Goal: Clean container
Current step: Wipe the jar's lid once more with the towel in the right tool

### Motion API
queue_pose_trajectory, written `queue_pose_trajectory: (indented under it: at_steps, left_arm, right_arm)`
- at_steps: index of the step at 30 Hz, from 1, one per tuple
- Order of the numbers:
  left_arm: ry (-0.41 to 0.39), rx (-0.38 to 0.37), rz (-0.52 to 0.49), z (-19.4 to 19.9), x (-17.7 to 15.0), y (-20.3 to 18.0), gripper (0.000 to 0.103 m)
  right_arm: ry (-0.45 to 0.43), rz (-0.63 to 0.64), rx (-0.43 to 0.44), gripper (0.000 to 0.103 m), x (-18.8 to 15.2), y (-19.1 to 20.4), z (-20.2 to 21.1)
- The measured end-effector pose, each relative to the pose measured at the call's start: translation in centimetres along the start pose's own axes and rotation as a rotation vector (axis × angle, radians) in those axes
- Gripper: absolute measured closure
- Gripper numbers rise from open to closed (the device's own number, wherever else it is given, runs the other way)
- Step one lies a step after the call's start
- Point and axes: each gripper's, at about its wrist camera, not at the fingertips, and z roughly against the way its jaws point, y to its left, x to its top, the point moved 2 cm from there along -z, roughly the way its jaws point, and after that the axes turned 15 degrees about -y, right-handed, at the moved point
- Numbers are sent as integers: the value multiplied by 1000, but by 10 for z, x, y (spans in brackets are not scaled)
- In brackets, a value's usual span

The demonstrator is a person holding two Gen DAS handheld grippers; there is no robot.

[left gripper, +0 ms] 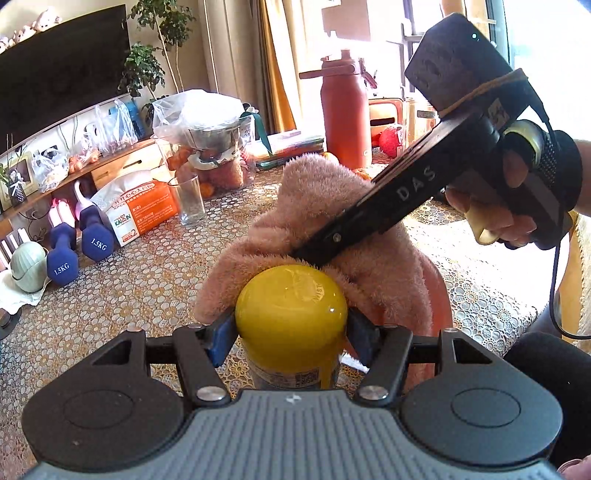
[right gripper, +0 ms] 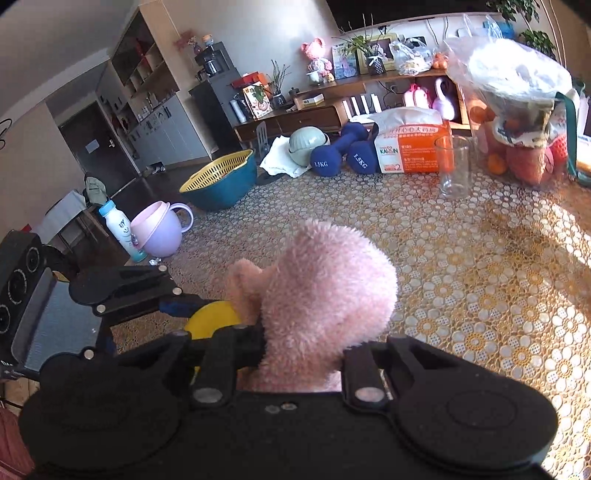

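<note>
Your left gripper point(left gripper: 291, 332) is clamped on the yellow-capped container point(left gripper: 291, 314), your right gripper point(right gripper: 295, 354) pinches the pink fluffy cloth point(left gripper: 325, 206) draped just ahead—drag it firmly over the cap, hold the left rigid.

Ahead of tongs: lace-patterned table covering point(right gripper: 480, 295), sunlit at right; beyond it, low wooden sideboard point(right gripper: 314, 114) under dark television point(left gripper: 62, 74); far left, open wall shelving point(right gripper: 136, 66); far right, curtained bright window point(left gripper: 369, 29)
</note>
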Motion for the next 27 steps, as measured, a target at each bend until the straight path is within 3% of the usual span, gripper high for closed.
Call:
queue_pose_trajectory:
  at_steps: [10, 17, 19, 22, 27]
  left_arm:
    - [-3, 1, 14, -1, 0, 2, 41]
    - [-3, 2, 12, -1, 0, 2, 41]
    - [-4, 3, 13, 0, 0, 2, 41]
    - [-4, 6, 13, 0, 0, 2, 41]
    - [-6, 10, 13, 0, -1, 2, 41]
  right_arm:
    - [98, -87, -25, 85, -40, -21, -21]
    - [137, -28, -61, 85, -60, -13, -15]
    - [103, 44, -106, 85, -52, -6, -4]
    - [8, 39, -115, 85, -30, -1, 19]
    - [-111, 121, -63, 85, 7, 28, 54]
